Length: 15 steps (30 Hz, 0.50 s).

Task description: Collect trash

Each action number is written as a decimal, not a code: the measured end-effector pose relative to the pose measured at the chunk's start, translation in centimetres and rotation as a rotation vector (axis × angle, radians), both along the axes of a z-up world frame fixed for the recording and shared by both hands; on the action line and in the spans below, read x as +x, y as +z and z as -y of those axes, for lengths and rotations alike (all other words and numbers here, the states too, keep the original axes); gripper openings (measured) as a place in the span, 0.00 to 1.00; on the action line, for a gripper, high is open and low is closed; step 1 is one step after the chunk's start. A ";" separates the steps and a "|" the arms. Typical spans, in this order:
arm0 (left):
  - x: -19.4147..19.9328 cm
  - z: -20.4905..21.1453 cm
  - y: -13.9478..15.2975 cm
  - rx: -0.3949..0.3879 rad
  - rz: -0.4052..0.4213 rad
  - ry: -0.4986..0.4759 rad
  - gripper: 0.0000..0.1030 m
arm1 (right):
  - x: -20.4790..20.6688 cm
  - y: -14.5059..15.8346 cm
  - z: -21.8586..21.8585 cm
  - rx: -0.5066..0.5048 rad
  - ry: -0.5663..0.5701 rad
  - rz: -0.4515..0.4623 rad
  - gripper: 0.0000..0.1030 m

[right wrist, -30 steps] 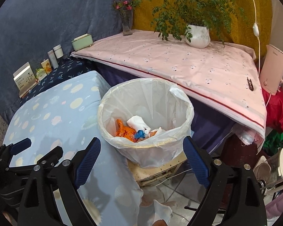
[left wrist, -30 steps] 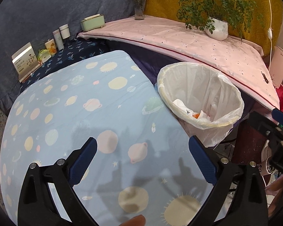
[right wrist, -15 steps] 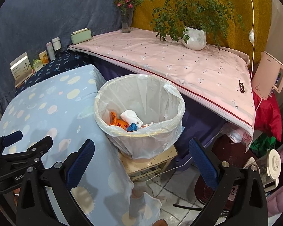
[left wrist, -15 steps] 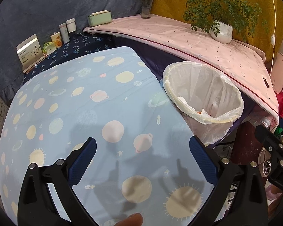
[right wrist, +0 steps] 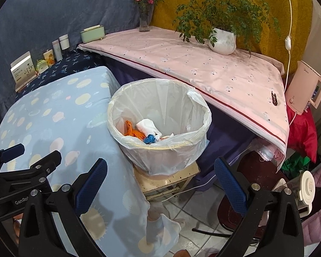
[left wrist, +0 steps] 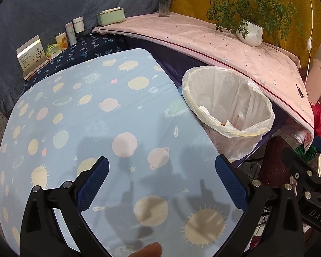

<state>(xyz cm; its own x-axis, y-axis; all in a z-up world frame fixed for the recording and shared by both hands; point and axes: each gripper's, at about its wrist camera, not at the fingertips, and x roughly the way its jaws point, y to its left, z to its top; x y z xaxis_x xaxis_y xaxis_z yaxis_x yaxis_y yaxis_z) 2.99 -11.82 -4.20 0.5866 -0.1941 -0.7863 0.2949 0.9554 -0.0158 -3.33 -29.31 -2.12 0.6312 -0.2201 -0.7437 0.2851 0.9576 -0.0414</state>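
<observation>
A bin with a white plastic liner (right wrist: 190, 107) stands on a small stool beside the table; it also shows in the left wrist view (left wrist: 252, 95). Inside lie orange trash (right wrist: 131, 131), white crumpled paper (right wrist: 147, 126) and a blue scrap (right wrist: 149, 139). My left gripper (left wrist: 161, 183) is open and empty above the blue planet-print tablecloth (left wrist: 75, 111). My right gripper (right wrist: 160, 184) is open and empty, in front of and below the bin. The left gripper shows in the right wrist view (right wrist: 30, 157) at the left.
A pink-covered shelf (right wrist: 182, 64) runs behind the bin with a potted plant (right wrist: 222, 40), a flower vase (right wrist: 144, 21) and a green box (right wrist: 92, 33). Small bottles and cards (left wrist: 53, 42) line the back left. A white appliance (right wrist: 308, 90) and clutter stand at right.
Both grippers have drawn back and away from the bin; it looks smaller and farther. Both stayed open and empty.
</observation>
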 end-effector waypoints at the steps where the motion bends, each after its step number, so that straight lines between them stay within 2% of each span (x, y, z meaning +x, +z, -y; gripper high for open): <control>1: 0.0 0.0 0.0 0.001 -0.001 0.001 0.92 | 0.1 0.0 0.0 0.001 0.000 -0.002 0.93; 15: 1.1 0.0 -0.9 0.019 -0.010 0.024 0.92 | 1.0 -0.4 -0.8 -0.036 0.018 -0.023 0.93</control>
